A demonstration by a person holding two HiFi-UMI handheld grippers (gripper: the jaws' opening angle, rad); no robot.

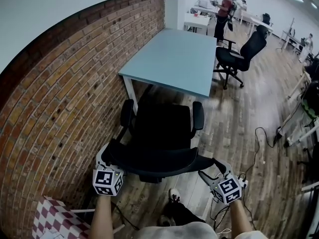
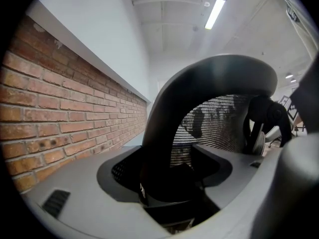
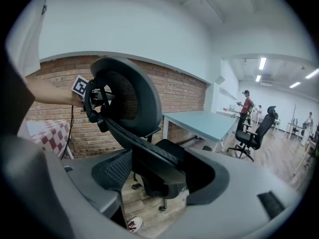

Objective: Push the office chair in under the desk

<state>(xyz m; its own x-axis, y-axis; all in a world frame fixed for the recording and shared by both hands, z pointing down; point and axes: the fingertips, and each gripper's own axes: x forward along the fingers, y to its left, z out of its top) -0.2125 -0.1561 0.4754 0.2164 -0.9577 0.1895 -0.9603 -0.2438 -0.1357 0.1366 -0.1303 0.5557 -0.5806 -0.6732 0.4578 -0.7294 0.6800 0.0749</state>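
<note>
The black office chair (image 1: pixel 159 128) stands in front of me with its seat facing the light blue desk (image 1: pixel 174 59), its armrests near the desk's front edge. My left gripper (image 1: pixel 108 164) is closed over the left end of the curved backrest top, my right gripper (image 1: pixel 212 172) over the right end. In the left gripper view the backrest frame (image 2: pixel 199 88) fills the gap between the jaws of the left gripper (image 2: pixel 169 193). Seen from the right gripper (image 3: pixel 159 178), the backrest rim (image 3: pixel 129 98) runs between the jaws, with the desk (image 3: pixel 199 123) beyond.
A brick wall (image 1: pixel 60 83) runs close along the left of chair and desk. A second black chair (image 1: pixel 241 56) stands right of the desk, and a person (image 1: pixel 224 9) stands far back. Cables (image 1: pixel 259 138) lie on the wooden floor at right. A checkered object (image 1: pixel 50 218) sits at my lower left.
</note>
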